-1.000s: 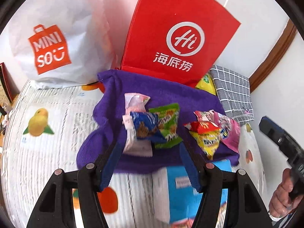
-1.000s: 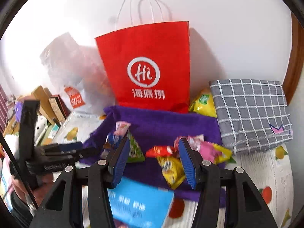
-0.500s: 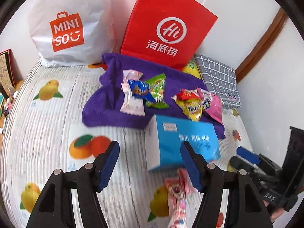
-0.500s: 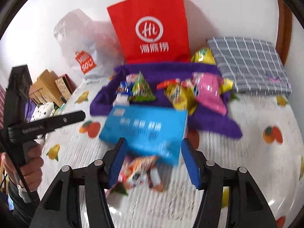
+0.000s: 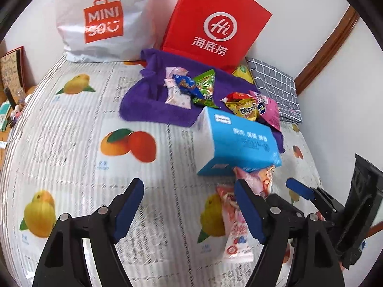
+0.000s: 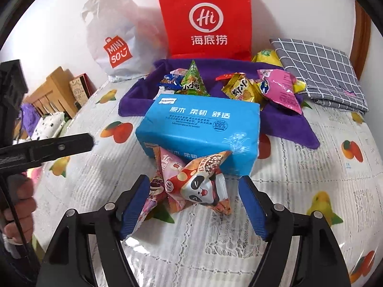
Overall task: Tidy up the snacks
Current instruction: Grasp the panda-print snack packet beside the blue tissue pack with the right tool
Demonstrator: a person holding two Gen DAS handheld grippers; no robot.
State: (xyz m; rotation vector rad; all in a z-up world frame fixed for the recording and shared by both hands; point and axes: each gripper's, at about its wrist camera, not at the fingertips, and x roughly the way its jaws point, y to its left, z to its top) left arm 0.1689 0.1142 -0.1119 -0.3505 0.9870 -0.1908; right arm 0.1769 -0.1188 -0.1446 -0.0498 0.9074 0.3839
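In the right wrist view, my right gripper (image 6: 192,203) hangs low over a panda-print snack packet (image 6: 198,186) and a pink packet (image 6: 153,191) in front of a blue tissue pack (image 6: 201,129). Its jaws are opening; the panda packet lies between them, and the pads stand off it. My left gripper (image 5: 189,205) is also opening, over bare tablecloth, with a long pink packet (image 5: 235,222) beside its right finger. Farther back, several snack packets (image 5: 203,88) lie on a purple towel (image 5: 148,105). The right gripper (image 5: 301,191) shows at the left view's right edge.
A red paper bag (image 6: 205,19) and a white MINISO bag (image 6: 115,45) stand against the wall behind the towel. A folded grey checked cloth (image 6: 320,71) lies at back right. The fruit-print tablecloth (image 5: 71,143) stretches bare to the left. A hand (image 6: 16,205) holds the left gripper.
Both grippers have drawn back from the purple towel and come lower over the near table. Both sets of jaws stand wider. The blue pack and the near packets have come into view.
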